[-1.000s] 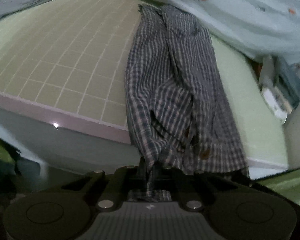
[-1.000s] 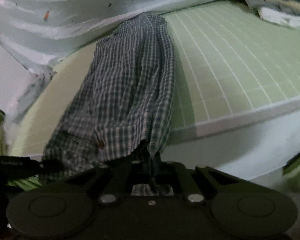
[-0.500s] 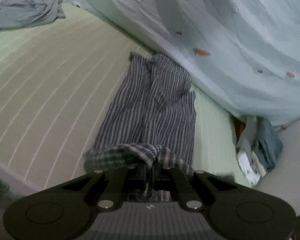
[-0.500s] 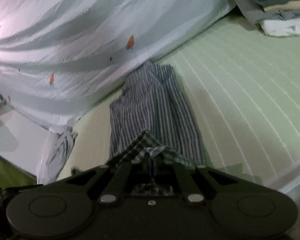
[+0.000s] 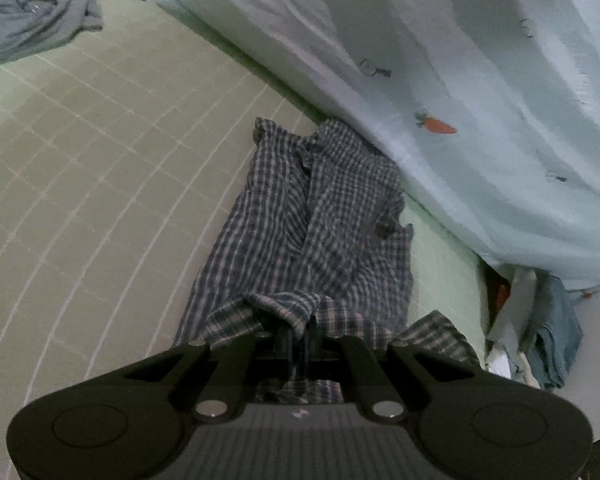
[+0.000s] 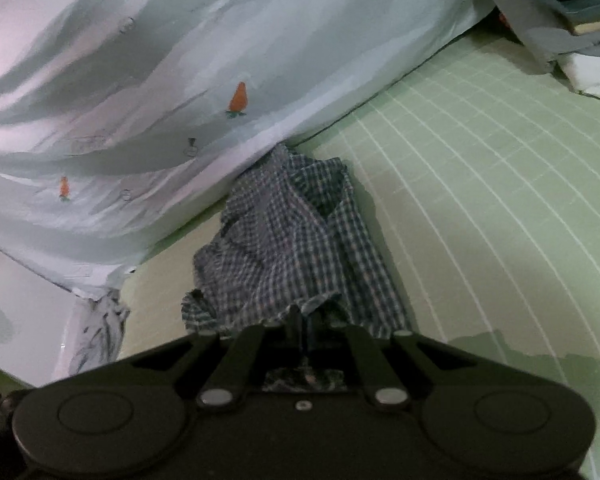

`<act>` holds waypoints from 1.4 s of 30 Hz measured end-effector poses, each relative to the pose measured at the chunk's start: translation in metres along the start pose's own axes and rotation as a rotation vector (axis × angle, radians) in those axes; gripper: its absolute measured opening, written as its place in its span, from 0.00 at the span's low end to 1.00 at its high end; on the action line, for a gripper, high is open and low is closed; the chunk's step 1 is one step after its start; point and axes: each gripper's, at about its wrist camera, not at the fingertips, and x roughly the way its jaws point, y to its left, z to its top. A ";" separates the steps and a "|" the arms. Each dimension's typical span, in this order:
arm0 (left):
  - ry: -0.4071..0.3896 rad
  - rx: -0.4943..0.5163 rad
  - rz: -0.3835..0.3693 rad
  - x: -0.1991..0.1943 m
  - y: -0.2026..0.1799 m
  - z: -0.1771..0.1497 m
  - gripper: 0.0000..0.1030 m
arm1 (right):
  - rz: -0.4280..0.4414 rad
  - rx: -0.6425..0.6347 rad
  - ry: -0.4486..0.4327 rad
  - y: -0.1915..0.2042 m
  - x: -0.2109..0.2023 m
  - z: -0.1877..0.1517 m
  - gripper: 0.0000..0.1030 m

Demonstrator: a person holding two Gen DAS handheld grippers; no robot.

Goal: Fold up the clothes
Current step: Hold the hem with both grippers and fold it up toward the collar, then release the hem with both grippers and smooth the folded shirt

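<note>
A dark blue and white checked shirt [image 5: 324,216] lies lengthwise on the green gridded mat [image 5: 100,152], its far end against the pale carrot-print quilt [image 5: 460,60]. My left gripper [image 5: 298,338] is shut on the shirt's near hem, which is lifted and doubled over the rest. In the right wrist view the same shirt [image 6: 296,240] bunches up toward the quilt [image 6: 140,80]. My right gripper [image 6: 302,332] is shut on the other corner of the near hem, above the mat [image 6: 480,184].
A crumpled grey garment [image 5: 32,20] lies at the mat's far left. A stack of folded clothes [image 6: 572,12] sits at the far right of the mat. More cloth [image 5: 548,340] is heaped past the mat's right edge by the quilt.
Both grippers have carried the shirt's near hem from beyond the mat's front edge forward over the shirt toward the quilt. The shirt now lies shorter and doubled.
</note>
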 end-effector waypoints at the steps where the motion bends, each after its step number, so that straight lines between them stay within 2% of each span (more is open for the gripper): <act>1: 0.009 -0.003 0.003 0.008 0.002 0.004 0.05 | -0.011 0.003 0.004 -0.001 0.008 0.002 0.02; 10: 0.091 0.011 0.050 0.071 0.011 0.031 0.06 | -0.096 0.040 0.049 -0.012 0.073 0.006 0.03; 13: 0.107 0.016 0.063 0.075 0.010 0.035 0.07 | -0.116 0.016 0.061 -0.012 0.081 0.004 0.04; 15: 0.094 0.029 0.051 0.068 0.005 0.037 0.21 | -0.109 0.001 0.046 -0.008 0.076 0.005 0.07; 16: 0.083 0.036 0.039 0.062 0.002 0.038 0.25 | -0.104 -0.006 0.035 -0.006 0.072 0.006 0.10; 18: 0.051 0.053 0.021 0.049 -0.005 0.038 0.40 | -0.096 -0.019 0.009 -0.002 0.061 0.008 0.19; 19: 0.029 0.065 0.022 0.043 -0.009 0.038 0.46 | -0.097 -0.028 -0.011 0.001 0.055 0.008 0.31; 20: -0.004 0.085 0.027 0.033 -0.013 0.036 0.56 | -0.099 -0.038 -0.032 0.004 0.048 0.008 0.44; 21: -0.036 0.105 0.032 0.024 -0.016 0.035 0.65 | -0.102 -0.052 -0.054 0.007 0.040 0.006 0.46; 23: -0.087 0.134 0.035 0.009 -0.020 0.034 0.74 | -0.100 -0.081 -0.081 0.013 0.027 0.002 0.46; 27: -0.146 0.179 0.076 -0.008 -0.018 0.028 0.79 | -0.105 -0.124 -0.106 0.019 0.014 -0.012 0.50; 31: -0.096 0.193 0.159 -0.005 -0.007 0.018 0.79 | -0.118 -0.127 -0.055 0.017 0.021 -0.031 0.50; 36: -0.020 0.217 0.183 0.001 0.006 0.002 0.79 | -0.159 -0.125 0.013 0.010 0.028 -0.047 0.49; 39: 0.016 0.241 0.198 0.007 0.009 -0.005 0.79 | -0.142 -0.127 0.020 0.009 0.030 -0.048 0.35; 40: 0.024 0.249 0.199 0.009 0.010 -0.006 0.79 | -0.132 -0.134 0.024 0.010 0.033 -0.048 0.23; 41: 0.030 0.255 0.200 0.010 0.011 -0.006 0.79 | -0.124 -0.150 0.033 0.012 0.036 -0.047 0.05; 42: 0.031 0.255 0.202 0.010 0.011 -0.006 0.79 | -0.116 -0.170 0.044 0.017 0.040 -0.045 0.03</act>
